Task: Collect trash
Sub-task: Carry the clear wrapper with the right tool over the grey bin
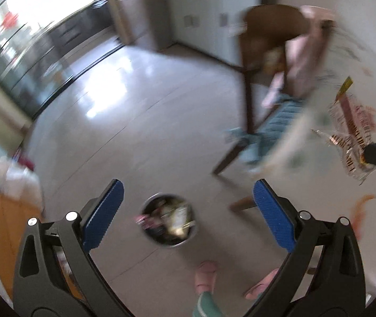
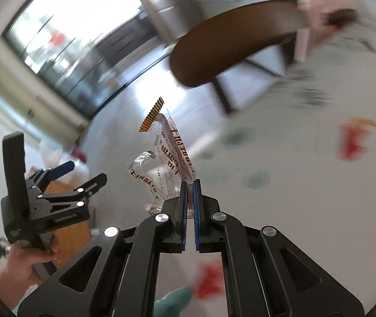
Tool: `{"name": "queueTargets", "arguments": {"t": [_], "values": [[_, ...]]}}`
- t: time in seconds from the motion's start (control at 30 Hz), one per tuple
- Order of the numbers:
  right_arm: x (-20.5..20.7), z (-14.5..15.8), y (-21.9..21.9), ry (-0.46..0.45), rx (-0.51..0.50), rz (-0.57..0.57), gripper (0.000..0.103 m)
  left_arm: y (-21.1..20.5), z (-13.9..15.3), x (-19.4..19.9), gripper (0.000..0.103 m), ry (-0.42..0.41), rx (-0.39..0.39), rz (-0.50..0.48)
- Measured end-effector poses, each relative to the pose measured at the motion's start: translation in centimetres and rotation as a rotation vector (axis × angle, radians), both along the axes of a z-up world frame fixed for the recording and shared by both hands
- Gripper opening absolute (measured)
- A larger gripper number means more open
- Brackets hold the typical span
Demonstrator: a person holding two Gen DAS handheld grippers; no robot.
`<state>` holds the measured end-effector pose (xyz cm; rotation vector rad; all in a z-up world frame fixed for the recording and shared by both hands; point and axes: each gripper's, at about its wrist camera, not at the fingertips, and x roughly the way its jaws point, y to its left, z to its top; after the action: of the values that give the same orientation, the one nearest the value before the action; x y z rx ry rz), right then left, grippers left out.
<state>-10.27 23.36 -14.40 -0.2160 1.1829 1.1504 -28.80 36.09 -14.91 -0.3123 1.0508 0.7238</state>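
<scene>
My right gripper is shut on a clear plastic wrapper with red and yellow print and holds it in the air. The wrapper and the right gripper's tip also show at the right edge of the left wrist view. My left gripper is open and empty, high above a small round metal trash bin on the floor that holds several scraps. In the right wrist view the left gripper is at the left, held in a hand.
A dark wooden chair with pink cloth and a blue cloth stands on the pale tile floor. A table with a white patterned cloth is at the right. An orange cabinet is at the left. Feet in pink slippers are below.
</scene>
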Motion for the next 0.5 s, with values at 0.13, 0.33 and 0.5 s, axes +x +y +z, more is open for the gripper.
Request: {"name": "queueTargets", "arguments": {"t": [0.13, 0.33, 0.5], "values": [[-4.3, -2.4, 7.4, 0.042, -0.02, 0.105, 0.005, 5.6, -3.1, -6.1, 0.096, 0.047, -0.03, 0.128], [-10.5, -7.5, 15.3, 0.113, -0.101, 0.201, 0.005, 10.6, -7.1, -12.6, 0.096, 0.086, -0.082, 0.251], [-14.1, -14.3, 18.9, 0.158, -0.228, 0.241, 0.005, 12.9, -12.1, -15.7, 0.096, 0.095, -0.145, 0.326]]}}
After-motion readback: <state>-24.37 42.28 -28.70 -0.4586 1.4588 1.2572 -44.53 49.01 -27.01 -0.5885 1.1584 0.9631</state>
